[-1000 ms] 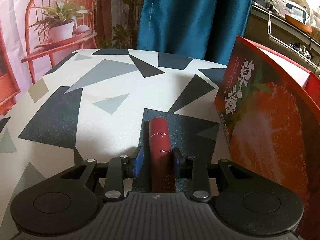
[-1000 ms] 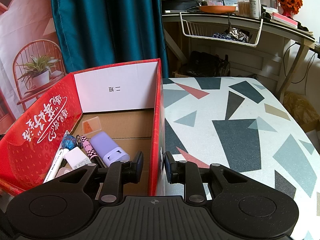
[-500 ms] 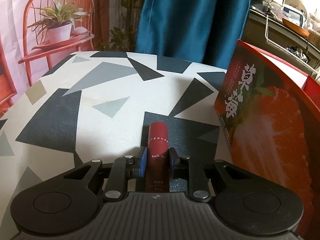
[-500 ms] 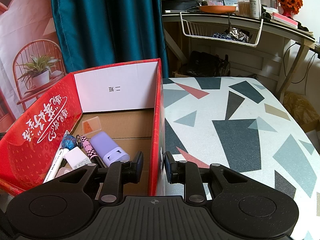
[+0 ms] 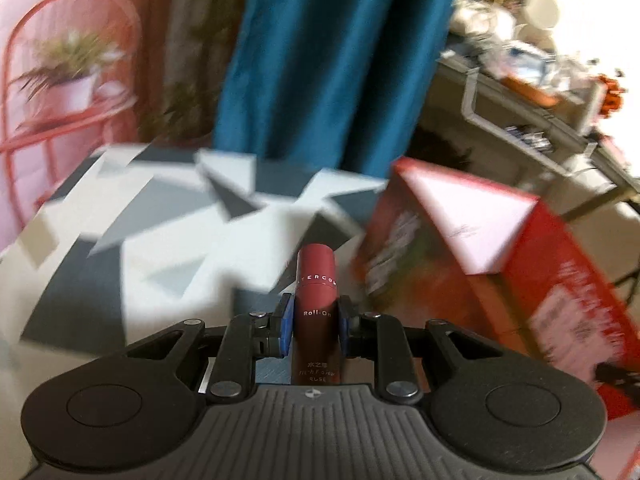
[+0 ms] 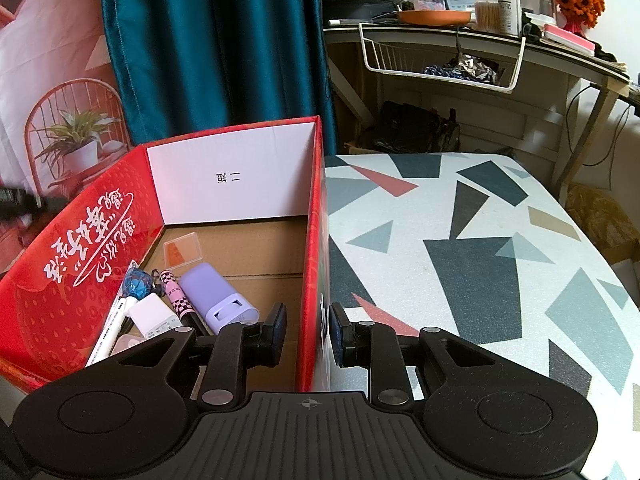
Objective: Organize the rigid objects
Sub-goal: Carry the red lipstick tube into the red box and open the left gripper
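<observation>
The left gripper [image 5: 312, 322] was clamped on a dark red cylindrical roll-on tube [image 5: 316, 312], its blue-padded fingers [image 5: 285, 322] pressing both sides of the tube near its middle. The tube pointed forward, away from the camera, its rounded cap end raised above the table with the white, grey and black triangle-patterned top [image 5: 160, 240]. White lettering reading "Roll-On" ran across the tube between the fingers. The whole left wrist view was blurred. To the right of the tube stood the red cardboard box with a strawberry print and white inner flap [image 5: 480, 240], close by but not touching it.

The right gripper [image 6: 307, 334] straddled the box's right wall [image 6: 314, 280], one finger inside the box and one outside over the table; whether the pads actually pressed the wall could not be told, as a narrow gap showed on each side. Inside the box, against its left wall, lay a lilac plastic case [image 6: 218, 298], a white rectangular charger block [image 6: 154, 318], a pink-and-black checkered pen [image 6: 176, 294], a white marker [image 6: 110, 338], a blue faceted gem charm [image 6: 136, 282] and a small clear card sleeve with an orange insert [image 6: 182, 250]. The rest of the brown box floor lay bare. A teal curtain [image 6: 208, 40] hung behind the box.
</observation>
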`<state>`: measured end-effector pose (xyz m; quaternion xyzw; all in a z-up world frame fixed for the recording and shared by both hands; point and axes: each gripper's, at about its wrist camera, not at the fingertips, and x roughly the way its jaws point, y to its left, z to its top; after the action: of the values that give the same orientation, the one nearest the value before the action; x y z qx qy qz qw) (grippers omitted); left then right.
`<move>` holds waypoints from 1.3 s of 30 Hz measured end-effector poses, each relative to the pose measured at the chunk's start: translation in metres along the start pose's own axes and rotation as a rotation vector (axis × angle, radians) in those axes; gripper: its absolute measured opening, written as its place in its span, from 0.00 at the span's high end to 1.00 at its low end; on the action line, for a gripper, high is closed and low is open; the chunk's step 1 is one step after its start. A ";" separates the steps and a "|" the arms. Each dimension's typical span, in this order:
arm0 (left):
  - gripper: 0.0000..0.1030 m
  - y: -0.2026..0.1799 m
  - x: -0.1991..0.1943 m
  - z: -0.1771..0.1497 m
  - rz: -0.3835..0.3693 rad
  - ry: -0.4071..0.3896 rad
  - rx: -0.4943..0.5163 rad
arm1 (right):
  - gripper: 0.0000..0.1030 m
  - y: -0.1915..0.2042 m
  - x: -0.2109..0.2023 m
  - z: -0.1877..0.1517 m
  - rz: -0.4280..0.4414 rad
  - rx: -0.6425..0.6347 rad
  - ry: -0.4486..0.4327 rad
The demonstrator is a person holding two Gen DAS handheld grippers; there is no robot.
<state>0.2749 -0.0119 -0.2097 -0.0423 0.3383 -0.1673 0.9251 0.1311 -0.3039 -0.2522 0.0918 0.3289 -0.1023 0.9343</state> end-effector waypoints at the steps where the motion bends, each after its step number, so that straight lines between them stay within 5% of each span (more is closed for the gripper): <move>1: 0.77 -0.005 -0.004 0.006 -0.024 -0.015 0.018 | 0.78 0.000 0.000 0.000 0.000 0.000 0.001; 6: 0.77 -0.038 -0.025 0.030 -0.150 -0.089 0.107 | 0.78 0.000 0.000 0.000 -0.001 0.000 0.002; 14: 0.77 -0.089 -0.010 0.027 -0.271 -0.028 0.239 | 0.78 0.000 0.000 0.000 0.001 -0.001 0.000; 27: 0.77 -0.104 0.028 0.002 -0.247 0.103 0.331 | 0.78 0.000 0.000 0.000 0.001 0.000 0.001; 36: 0.76 -0.098 0.019 0.012 -0.216 0.080 0.297 | 0.78 0.000 0.000 0.000 -0.003 0.003 0.010; 39: 0.68 -0.094 0.013 0.016 -0.195 0.070 0.283 | 0.78 0.000 0.001 0.000 -0.004 0.004 0.015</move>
<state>0.2681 -0.1054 -0.1870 0.0618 0.3378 -0.3036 0.8887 0.1318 -0.3037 -0.2522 0.0938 0.3357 -0.1044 0.9314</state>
